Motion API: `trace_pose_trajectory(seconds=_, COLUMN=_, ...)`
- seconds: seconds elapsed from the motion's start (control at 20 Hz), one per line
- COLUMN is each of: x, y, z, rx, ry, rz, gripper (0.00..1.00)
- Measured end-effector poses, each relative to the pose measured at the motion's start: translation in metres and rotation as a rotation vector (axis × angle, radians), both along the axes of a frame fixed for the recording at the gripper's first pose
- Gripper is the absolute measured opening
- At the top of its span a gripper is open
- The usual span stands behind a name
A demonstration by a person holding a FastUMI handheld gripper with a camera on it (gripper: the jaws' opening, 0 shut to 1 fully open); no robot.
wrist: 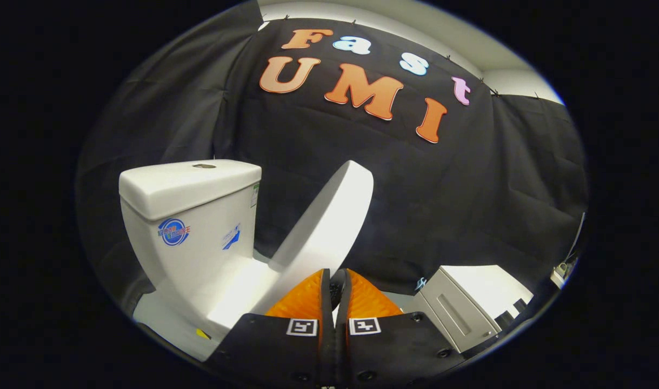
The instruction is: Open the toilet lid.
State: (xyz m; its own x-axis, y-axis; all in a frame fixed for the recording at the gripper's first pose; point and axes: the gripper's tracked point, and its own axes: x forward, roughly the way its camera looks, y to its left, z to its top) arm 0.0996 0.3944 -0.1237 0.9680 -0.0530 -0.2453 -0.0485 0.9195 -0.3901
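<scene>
The toilet lid [329, 221] stands partly raised, one white slab tilting up just ahead of the fingertips, its lower edge near the gripper [337, 283]. The two fingers sit pressed almost together with only a narrow slit between them; whether they pinch the lid's edge cannot be told. One white cistern [191, 216] stands behind the lid, one flush button [204, 166] on top. One pale cabinet [459, 313] lies off to the other side.
</scene>
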Motion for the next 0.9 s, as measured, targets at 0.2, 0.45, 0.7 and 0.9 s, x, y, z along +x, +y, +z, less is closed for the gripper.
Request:
trace_pose_trajectory(seconds=0.2, x=0.0, y=0.018, z=0.004, rx=-0.036, ry=-0.008, rz=0.022, gripper=0.08)
trace_pose_trajectory(seconds=0.45, x=-0.004, y=0.048, z=0.006, rx=-0.098, ry=-0.038, rz=0.053, gripper=0.08)
trace_pose_trajectory(seconds=0.7, x=-0.008, y=0.084, z=0.003, rx=-0.155, ry=-0.048, rz=0.101, gripper=0.08)
trace_pose_trajectory(seconds=0.9, x=-0.012, y=0.117, z=-0.003, rx=-0.206, ry=-0.055, rz=0.148, gripper=0.08)
